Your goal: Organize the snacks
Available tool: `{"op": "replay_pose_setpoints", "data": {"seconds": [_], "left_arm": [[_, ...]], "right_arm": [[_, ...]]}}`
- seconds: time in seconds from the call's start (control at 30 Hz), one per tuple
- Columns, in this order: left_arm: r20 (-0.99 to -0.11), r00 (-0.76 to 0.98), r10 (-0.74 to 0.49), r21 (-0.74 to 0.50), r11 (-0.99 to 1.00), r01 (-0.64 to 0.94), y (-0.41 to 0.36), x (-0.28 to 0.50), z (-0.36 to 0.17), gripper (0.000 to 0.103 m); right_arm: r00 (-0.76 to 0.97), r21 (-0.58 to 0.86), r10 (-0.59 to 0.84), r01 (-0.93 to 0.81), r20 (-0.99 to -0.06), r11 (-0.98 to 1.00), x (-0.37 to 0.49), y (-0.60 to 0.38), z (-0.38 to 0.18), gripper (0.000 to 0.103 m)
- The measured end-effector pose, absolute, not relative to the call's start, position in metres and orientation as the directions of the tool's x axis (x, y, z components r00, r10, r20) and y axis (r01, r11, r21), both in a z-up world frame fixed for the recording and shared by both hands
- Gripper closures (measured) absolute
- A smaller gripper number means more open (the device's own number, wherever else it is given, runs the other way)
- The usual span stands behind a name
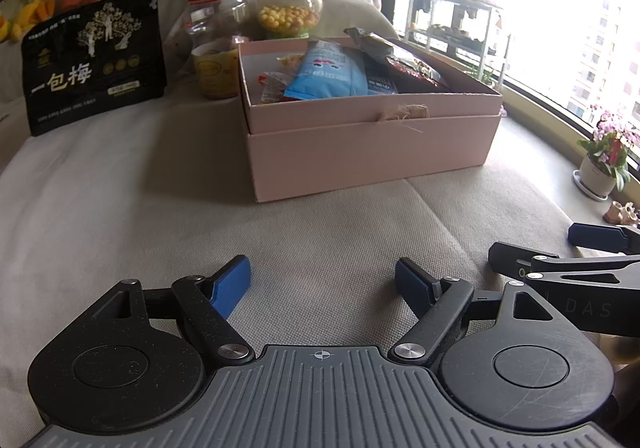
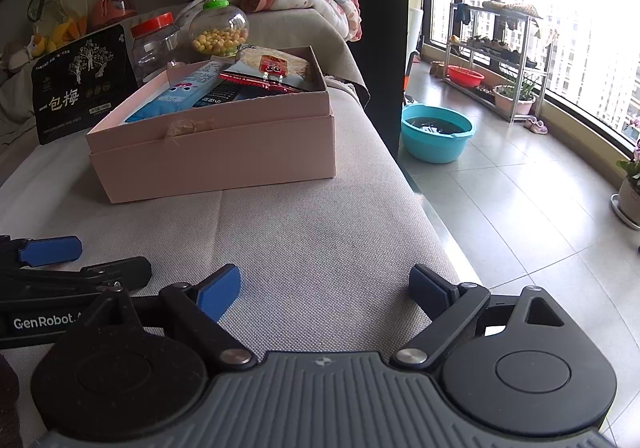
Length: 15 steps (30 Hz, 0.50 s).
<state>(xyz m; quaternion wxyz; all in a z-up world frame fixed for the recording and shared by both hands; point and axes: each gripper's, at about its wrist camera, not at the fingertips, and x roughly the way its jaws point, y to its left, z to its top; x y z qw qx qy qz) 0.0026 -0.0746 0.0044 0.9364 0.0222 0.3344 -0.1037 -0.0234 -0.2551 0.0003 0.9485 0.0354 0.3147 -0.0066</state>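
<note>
Left gripper (image 1: 322, 286) and right gripper (image 2: 324, 290): jaws spread, nothing between, both low over sofa cushion (image 1: 160, 207), well short of pink box (image 1: 372, 151). Box holds blue packet (image 1: 332, 73) and dark red packet (image 2: 260, 83). Behind box: black pouch (image 1: 94, 59), red-lidded jar (image 1: 216, 13), green-lidded jar (image 1: 289, 7).

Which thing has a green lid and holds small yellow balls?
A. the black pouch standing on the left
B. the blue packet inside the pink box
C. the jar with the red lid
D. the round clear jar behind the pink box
D: the round clear jar behind the pink box carries a green lid and shows yellow balls inside, while the red-lidded jar beside it looks nearly empty.
</note>
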Motion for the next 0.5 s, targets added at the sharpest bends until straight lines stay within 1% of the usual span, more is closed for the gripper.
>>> {"op": "replay_pose_setpoints", "data": {"seconds": [0.5], "left_arm": [[-0.630,0.755,-0.182,-0.035,0.978,0.206,-0.0738,0.0022,0.0043,0.018]], "right_arm": [[0.802,0.063,0.011,0.034,-0.598,0.997,-0.0230,-0.2559,0.0002,0.010]]}}
